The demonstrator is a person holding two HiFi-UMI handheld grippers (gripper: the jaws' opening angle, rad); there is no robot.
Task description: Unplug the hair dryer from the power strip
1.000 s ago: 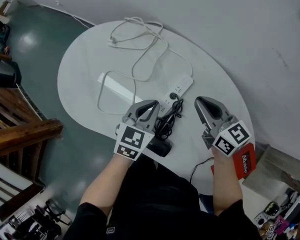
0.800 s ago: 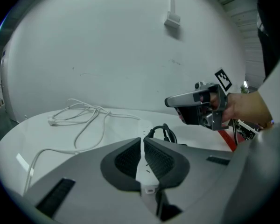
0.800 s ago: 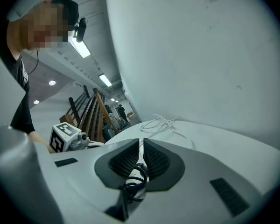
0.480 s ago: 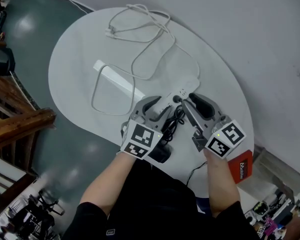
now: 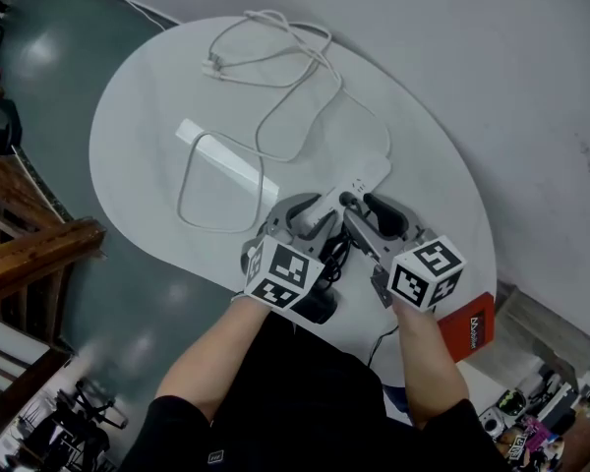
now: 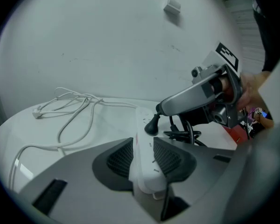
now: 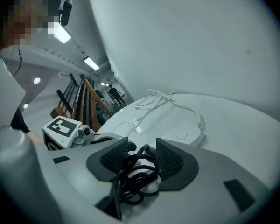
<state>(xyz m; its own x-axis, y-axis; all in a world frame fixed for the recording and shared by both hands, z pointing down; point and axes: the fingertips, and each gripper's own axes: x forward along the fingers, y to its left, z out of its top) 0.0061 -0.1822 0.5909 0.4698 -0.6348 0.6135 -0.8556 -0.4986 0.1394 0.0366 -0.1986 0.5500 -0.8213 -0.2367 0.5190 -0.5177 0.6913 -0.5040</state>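
Near the middle of the head view, a white power strip lies slantwise on a white oval table. The black plug of the hair dryer is still seated in a socket partway along it, so the unplugging is not yet done. What appears settled is the setup: both tools have been brought onto the job, and the pull is what remains. The left gripper straddles the strip's near end. Its jaws have just been closing in slightly from their widest, and in the left gripper view both pads appear pressed against the strip's sides, bracing it. The right gripper sits just right of it, tips close to the plug. Its jaws have just been opening and stand apart, with the coiled black cord lying loose between the pads, unpinched. The plug lies just beyond that coil, so this tool would likely need to reach further to seize it. The hair dryer, a dark body, rests at the table's near edge below the left gripper, partly hidden. The strip's white cable loops toward the upper left, and a red box sits at lower right.
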